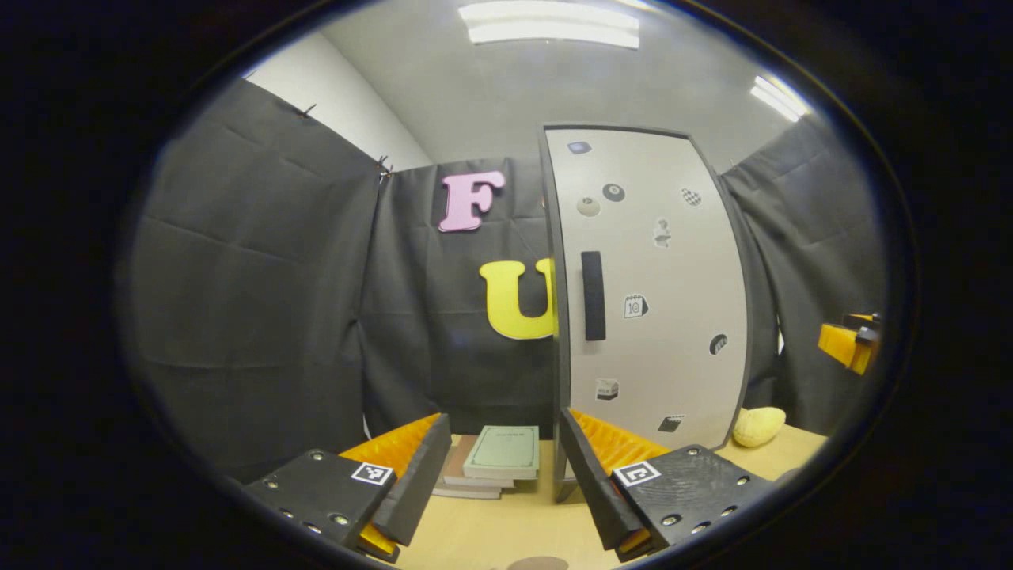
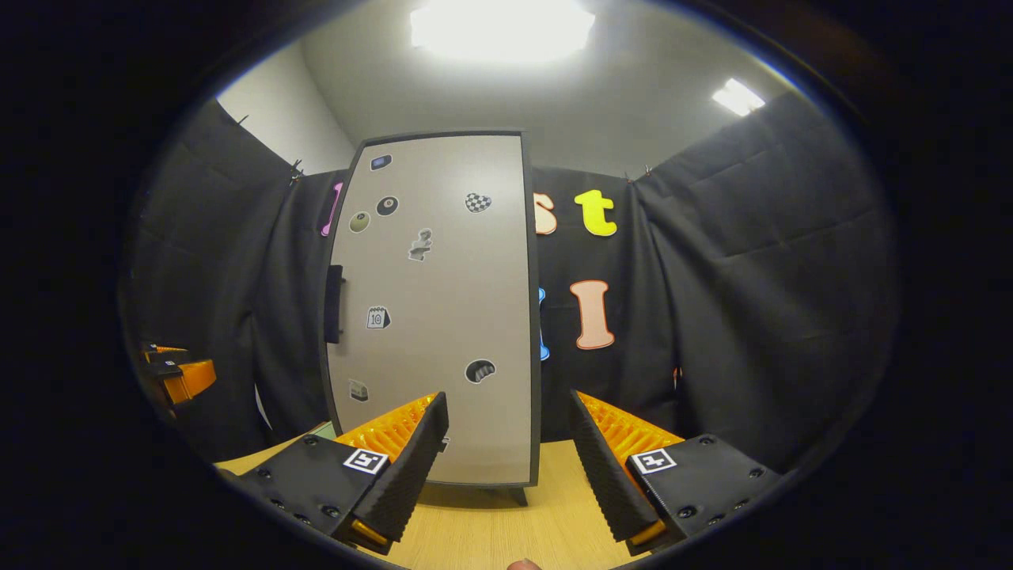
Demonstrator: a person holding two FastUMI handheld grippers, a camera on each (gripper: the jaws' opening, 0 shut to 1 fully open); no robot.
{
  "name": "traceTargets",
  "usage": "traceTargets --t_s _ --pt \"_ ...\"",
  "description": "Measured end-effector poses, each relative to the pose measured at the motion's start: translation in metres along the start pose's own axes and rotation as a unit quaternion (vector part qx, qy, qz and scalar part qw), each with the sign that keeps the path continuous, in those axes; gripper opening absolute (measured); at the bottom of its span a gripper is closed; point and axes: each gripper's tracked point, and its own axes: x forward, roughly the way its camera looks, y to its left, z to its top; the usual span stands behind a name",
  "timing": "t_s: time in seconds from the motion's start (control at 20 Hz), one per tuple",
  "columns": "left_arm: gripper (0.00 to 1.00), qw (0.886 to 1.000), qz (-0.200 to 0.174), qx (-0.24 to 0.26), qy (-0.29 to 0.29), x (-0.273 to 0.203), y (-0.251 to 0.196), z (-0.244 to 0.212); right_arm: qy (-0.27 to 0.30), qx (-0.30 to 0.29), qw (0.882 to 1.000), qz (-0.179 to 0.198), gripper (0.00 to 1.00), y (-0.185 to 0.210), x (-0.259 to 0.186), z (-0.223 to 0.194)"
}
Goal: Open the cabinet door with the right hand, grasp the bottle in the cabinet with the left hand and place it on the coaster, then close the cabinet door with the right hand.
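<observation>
Door (image 2: pixel 435 309) shut, step one pending: right gripper (image 2: pixel 506 459), spread wide and empty like left gripper (image 1: pixel 502 475), must reach handle (image 2: pixel 335 304).

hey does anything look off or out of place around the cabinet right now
Nothing stands out. The grey cabinet door with stickers is shut and upright on the wooden table, the stacked books lie flat, and both grippers are open, holding nothing.
</observation>
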Motion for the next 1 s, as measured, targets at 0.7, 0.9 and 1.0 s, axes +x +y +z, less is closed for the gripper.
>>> traceTargets --t_s 0.7,0.9,1.0 --pt "0.82 1.000 0.011 0.011 -0.008 -0.007 0.015 0.004 -0.005 0.006 1.000 0.016 0.95 0.026 0.009 0.017" --pt "0.83 0.999 0.027 0.015 -0.009 -0.017 0.036 0.005 -0.013 0.014 0.999 0.042 0.95 0.055 0.023 0.037" --pt "0.82 0.999 0.038 0.018 -0.009 -0.025 0.050 0.006 -0.013 0.012 0.998 0.056 0.96 0.074 0.036 0.046"
